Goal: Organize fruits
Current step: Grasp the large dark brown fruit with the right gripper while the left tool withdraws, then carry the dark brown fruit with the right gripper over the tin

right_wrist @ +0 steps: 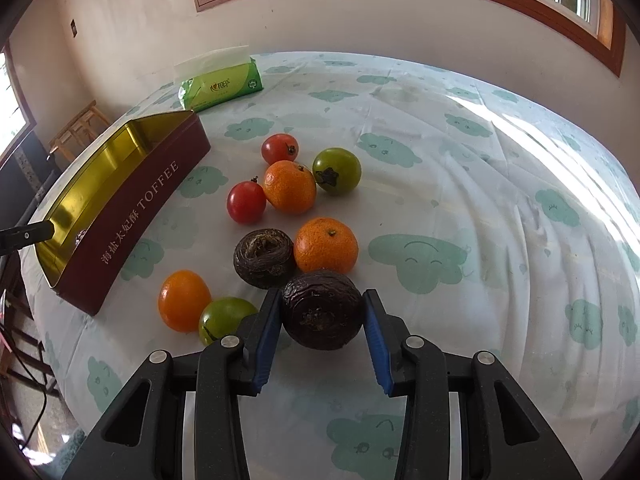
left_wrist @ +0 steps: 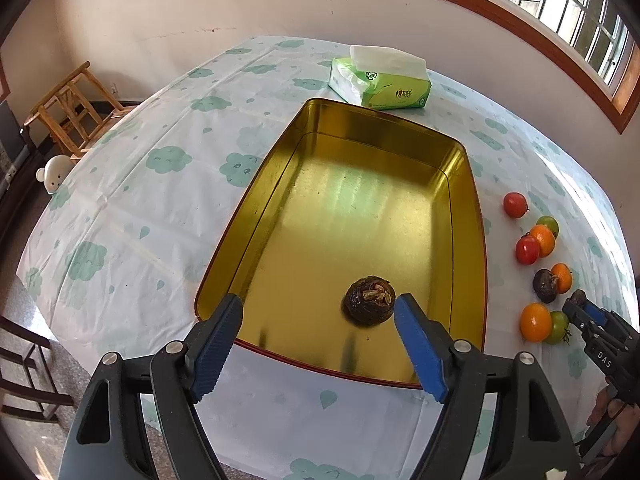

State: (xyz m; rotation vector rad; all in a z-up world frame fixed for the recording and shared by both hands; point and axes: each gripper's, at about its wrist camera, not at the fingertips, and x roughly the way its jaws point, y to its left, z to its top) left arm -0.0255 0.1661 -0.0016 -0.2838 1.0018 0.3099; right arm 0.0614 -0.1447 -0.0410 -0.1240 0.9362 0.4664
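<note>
A gold-lined toffee tin lies open on the table, with one dark brown wrinkled fruit inside near its front. My left gripper is open over the tin's front edge, its right finger beside that fruit. My right gripper is shut on a second dark wrinkled fruit. Beyond it lie a third dark fruit, oranges, red tomatoes and green tomatoes. The tin's maroon side is to the left. The right gripper shows at the left wrist view's right edge.
A green tissue pack lies behind the tin. Wooden stools and a small white toy are beyond the table's left edge. A wall with a window runs along the far side. A cloud-print cloth covers the table.
</note>
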